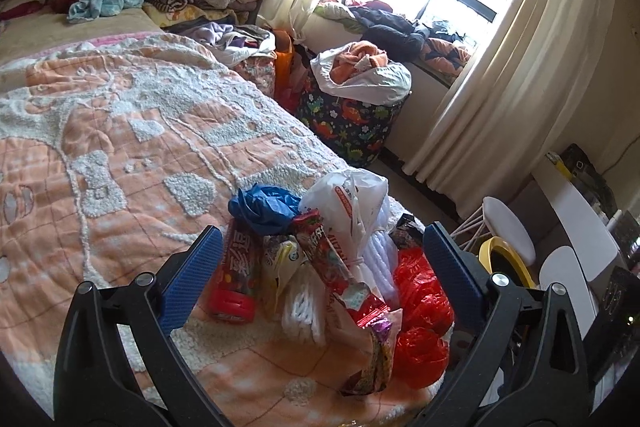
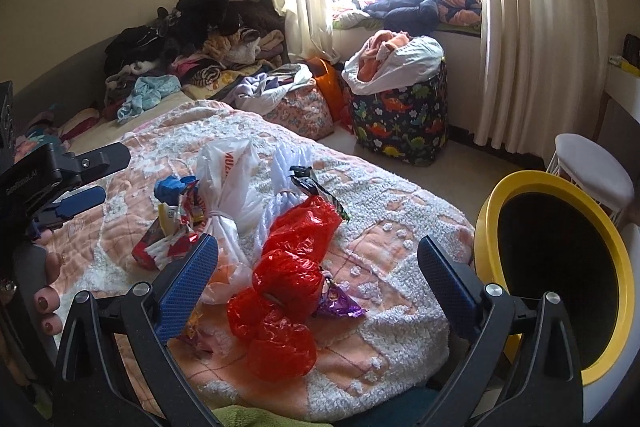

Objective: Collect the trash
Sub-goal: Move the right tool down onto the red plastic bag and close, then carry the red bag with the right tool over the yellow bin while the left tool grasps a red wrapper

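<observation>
Only your right view shows black-lined yellow-rimmed bin [image 2: 560,279] beside bed fully. Your left gripper [image 1: 320,267] and right gripper [image 2: 318,275]: jaws spread wide, empty, above crumpled red plastic bag [image 2: 288,287].

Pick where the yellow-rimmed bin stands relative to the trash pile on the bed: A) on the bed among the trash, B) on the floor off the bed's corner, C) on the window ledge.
B: the yellow-rimmed bin sits on the floor past the bed corner, apart from the red bag.
</observation>
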Available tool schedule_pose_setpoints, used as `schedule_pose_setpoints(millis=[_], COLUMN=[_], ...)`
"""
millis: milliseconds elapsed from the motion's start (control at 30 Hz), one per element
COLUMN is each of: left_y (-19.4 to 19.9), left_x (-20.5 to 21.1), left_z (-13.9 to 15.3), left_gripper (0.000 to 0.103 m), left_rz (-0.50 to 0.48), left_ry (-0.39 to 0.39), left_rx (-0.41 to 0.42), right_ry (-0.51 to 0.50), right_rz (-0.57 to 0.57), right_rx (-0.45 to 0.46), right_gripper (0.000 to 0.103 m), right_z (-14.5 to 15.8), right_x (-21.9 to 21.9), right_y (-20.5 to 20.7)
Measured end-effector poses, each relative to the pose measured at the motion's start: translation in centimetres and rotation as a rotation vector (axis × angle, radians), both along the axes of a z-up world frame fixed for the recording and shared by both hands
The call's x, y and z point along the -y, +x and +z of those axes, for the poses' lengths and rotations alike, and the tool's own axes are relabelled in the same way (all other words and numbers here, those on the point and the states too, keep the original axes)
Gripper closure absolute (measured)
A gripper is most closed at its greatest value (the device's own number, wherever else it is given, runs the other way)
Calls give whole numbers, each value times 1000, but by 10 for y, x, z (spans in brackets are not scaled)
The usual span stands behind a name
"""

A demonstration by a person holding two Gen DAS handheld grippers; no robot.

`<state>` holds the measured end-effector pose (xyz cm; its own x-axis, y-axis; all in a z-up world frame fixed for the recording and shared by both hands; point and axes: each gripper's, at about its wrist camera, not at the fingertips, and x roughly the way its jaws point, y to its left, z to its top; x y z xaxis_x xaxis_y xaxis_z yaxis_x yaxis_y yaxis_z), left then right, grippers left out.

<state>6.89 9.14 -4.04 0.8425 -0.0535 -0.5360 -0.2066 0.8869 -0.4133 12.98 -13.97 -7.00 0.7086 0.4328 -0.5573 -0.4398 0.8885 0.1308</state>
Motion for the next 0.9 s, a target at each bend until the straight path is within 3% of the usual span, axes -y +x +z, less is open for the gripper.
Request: schedule_pose_setpoints(millis=[133, 333, 400, 467, 533, 667, 800, 900], left_y=[14, 31, 35, 38, 41, 43, 46, 47], left_x=[6, 11, 10, 9, 8, 6, 3, -1], left_z=[-10, -26, -32, -38, -43, -48, -51, -54], left_gripper=[11, 30, 31, 41, 44, 49, 60, 80], left_rz=[-35, -81, -83, -81, -78, -67, -60, -48], left_ry=[-13, -74, -106, -136, -162, -197, -232, -250], left_rx=[-40, -101, -118, -135, -152, -169, -181, -193], right_ry=[19, 7, 4, 1, 5, 8, 34, 64], right_rz=[25, 93, 114, 129, 146, 170, 184, 190], right_rx=[-80, -119, -135, -149, -155, -156, -142, -132], right_gripper=[6, 17, 25, 32, 42, 68, 75, 76], right_z=[-14, -25, -28, -31, -34, -35, -33, -28], right_x=[-1, -11, -15, -20, -23, -25, -22, -16], right_y=[19, 29, 31, 31, 31, 28, 24, 20])
